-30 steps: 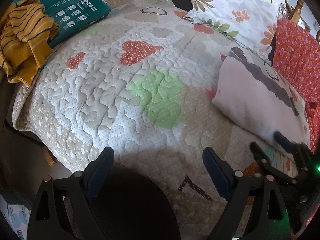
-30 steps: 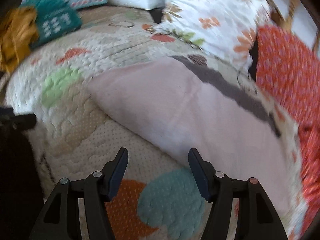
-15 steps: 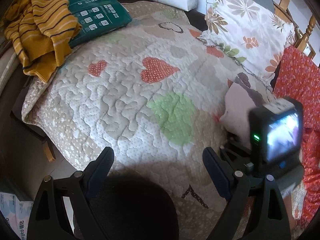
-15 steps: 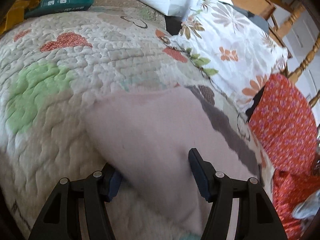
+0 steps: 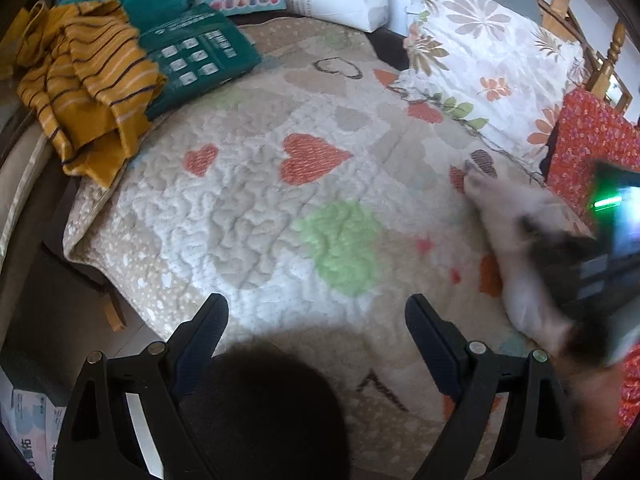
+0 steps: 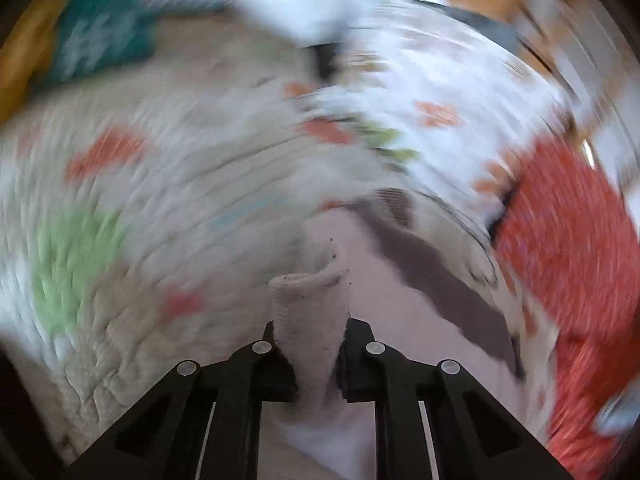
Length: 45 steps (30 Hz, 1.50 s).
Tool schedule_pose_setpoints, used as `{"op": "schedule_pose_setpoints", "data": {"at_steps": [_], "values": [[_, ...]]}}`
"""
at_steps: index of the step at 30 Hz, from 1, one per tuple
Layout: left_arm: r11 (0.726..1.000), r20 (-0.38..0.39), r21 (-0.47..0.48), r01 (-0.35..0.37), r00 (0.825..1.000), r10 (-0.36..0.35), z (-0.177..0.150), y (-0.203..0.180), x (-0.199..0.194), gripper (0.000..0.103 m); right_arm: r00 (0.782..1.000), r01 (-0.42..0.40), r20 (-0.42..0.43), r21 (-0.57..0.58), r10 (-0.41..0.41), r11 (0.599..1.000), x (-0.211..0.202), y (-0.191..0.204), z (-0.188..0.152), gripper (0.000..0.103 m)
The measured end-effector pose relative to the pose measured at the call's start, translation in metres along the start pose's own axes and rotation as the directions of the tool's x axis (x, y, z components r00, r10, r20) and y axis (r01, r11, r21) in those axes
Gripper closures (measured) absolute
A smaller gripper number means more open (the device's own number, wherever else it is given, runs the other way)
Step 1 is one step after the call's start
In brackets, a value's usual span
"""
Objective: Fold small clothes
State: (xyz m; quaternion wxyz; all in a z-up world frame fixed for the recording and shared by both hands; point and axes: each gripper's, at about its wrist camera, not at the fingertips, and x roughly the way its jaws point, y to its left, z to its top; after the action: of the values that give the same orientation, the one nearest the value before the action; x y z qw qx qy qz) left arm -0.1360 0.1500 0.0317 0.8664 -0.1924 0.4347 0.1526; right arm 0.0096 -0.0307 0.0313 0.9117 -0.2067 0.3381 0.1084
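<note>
Here, the right gripper (image 6: pixel 314 354) pinches a bunched pale pink garment (image 6: pixel 312 308), seemingly above the blurred quilt (image 6: pixel 160 240), while the left gripper (image 5: pixel 316 320) hangs spread wide.

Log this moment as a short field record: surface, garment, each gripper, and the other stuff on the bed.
surface: quilted bedspread with heart patches
garment: pale pink cloth with a dark grey band, lying at the quilt's right side
right gripper: shut on a bunched fold of the pale pink cloth; view heavily motion-blurred
left gripper: open, empty, over the quilt's near edge
other items: mustard striped top at far left, teal package beside it, floral pillow, red floral fabric
</note>
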Motion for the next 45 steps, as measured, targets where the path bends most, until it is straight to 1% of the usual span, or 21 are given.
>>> {"op": "schedule_pose_setpoints", "data": {"at_steps": [1, 2, 4, 6, 7, 9, 11, 13, 14, 16, 20, 22, 24, 26, 30, 32, 35, 36, 39, 41, 45], "values": [[1.000, 0.001, 0.013, 0.008, 1.000, -0.008, 0.000, -0.009, -0.002, 0.014, 1.000, -0.013, 0.015, 0.096, 0.011, 0.995, -0.010, -0.032, -0.002, 0.090], [1.000, 0.000, 0.023, 0.016, 1.000, -0.016, 0.000, -0.015, -0.002, 0.014, 0.999, -0.026, 0.031, 0.211, 0.020, 0.977, -0.022, -0.074, -0.008, 0.090], [0.998, -0.007, 0.053, 0.040, 0.999, -0.040, -0.001, -0.033, -0.003, 0.014, 0.999, -0.030, 0.051, 0.378, 0.011, 0.925, -0.040, -0.138, -0.031, 0.091], [0.994, -0.020, 0.092, 0.065, 0.998, -0.064, -0.006, -0.055, -0.003, 0.014, 0.998, 0.005, 0.046, 0.523, -0.034, 0.852, -0.055, -0.200, -0.068, 0.091], [0.989, -0.028, 0.120, 0.082, 0.997, -0.079, -0.009, -0.069, -0.003, 0.014, 0.998, 0.029, 0.033, 0.575, -0.059, 0.818, -0.062, -0.221, -0.089, 0.091], [0.981, -0.040, 0.164, 0.104, 0.994, -0.099, -0.016, -0.092, -0.002, 0.014, 0.996, 0.086, -0.038, 0.673, -0.081, 0.735, -0.065, -0.262, -0.143, 0.091], [0.972, -0.060, 0.200, 0.123, 0.992, -0.114, -0.023, -0.115, 0.000, 0.014, 0.994, 0.097, -0.100, 0.733, -0.034, 0.674, -0.057, -0.283, -0.182, 0.091], [0.958, -0.090, 0.239, 0.161, 0.986, -0.143, -0.031, -0.141, 0.003, 0.014, 0.989, 0.081, -0.140, 0.786, 0.048, 0.613, -0.043, -0.292, -0.218, 0.091], [0.952, -0.099, 0.254, 0.174, 0.983, -0.153, -0.033, -0.151, 0.004, 0.014, 0.987, 0.064, -0.139, 0.811, 0.085, 0.581, -0.038, -0.294, -0.233, 0.091], [0.936, -0.116, 0.295, 0.193, 0.979, -0.166, -0.039, -0.175, 0.005, 0.014, 0.987, 0.031, -0.113, 0.836, 0.116, 0.547, -0.033, -0.299, -0.245, 0.090], [0.898, -0.133, 0.382, 0.219, 0.974, -0.181, -0.045, -0.219, 0.005, 0.014, 0.989, -0.014, -0.065, 0.851, 0.132, 0.525, -0.033, -0.303, -0.251, 0.090], [0.878, -0.139, 0.422, 0.226, 0.973, -0.184, -0.046, -0.240, 0.007, 0.014, 0.990, -0.024, -0.052, 0.860, 0.134, 0.510, -0.033, -0.305, -0.257, 0.085], [0.855, -0.139, 0.460, 0.239, 0.970, -0.197, -0.047, -0.266, 0.011, 0.014, 0.989, -0.029, -0.043, 0.877, 0.138, 0.480, -0.037, -0.307, -0.271, 0.076], [0.829, -0.138, 0.493, 0.262, 0.965, -0.223, -0.048, -0.291, 0.018, 0.014, 0.989, -0.043, -0.026, 0.891, 0.146, 0.452, -0.037, -0.311, -0.275, 0.075], [0.779, -0.156, 0.559, 0.286, 0.958, -0.239, -0.055, -0.339, 0.044, 0.014, 0.990, -0.044, -0.022, 0.886, 0.137, 0.463, -0.040, -0.311, -0.274, 0.074], [0.755, -0.150, 0.610, 0.241, 0.971, -0.189, -0.066, -0.355, 0.060, 0.014, 0.992, -0.030, -0.033, 0.878, 0.122, 0.478, -0.041, -0.311, -0.274, 0.073], [0.753, -0.159, 0.623, 0.213, 0.977, -0.145, -0.084, -0.356, 0.079, 0.013, 0.992, -0.027, -0.034, 0.880, 0.119, 0.474, -0.038, -0.314, -0.275, 0.073], [0.750, -0.154, 0.625, 0.214, 0.977, -0.150, -0.088, -0.355, 0.081, 0.013, 0.992, -0.025, -0.036, 0.882, 0.120, 0.470, -0.037, -0.315, -0.276, 0.072], [0.726, -0.121, 0.655, 0.208, 0.978, -0.170, -0.094, -0.356, 0.080, 0.013, 0.991, -0.017, -0.045, 0.894, 0.127, 0.447, -0.030, -0.320, -0.279, 0.070], [0.720, -0.128, 0.660, 0.215, 0.976, -0.175, -0.090, -0.356, 0.077, 0.013, 0.991, -0.023, -0.037, 0.901, 0.130, 0.433, -0.030, -0.322, -0.281, 0.070], [0.747, -0.114, 0.617, 0.248, 0.967, -0.228, -0.075, -0.342, 0.054, 0.013, 0.994, -0.023, -0.026, 0.896, 0.105, 0.443, -0.037, -0.321, -0.279, 0.066]]}}
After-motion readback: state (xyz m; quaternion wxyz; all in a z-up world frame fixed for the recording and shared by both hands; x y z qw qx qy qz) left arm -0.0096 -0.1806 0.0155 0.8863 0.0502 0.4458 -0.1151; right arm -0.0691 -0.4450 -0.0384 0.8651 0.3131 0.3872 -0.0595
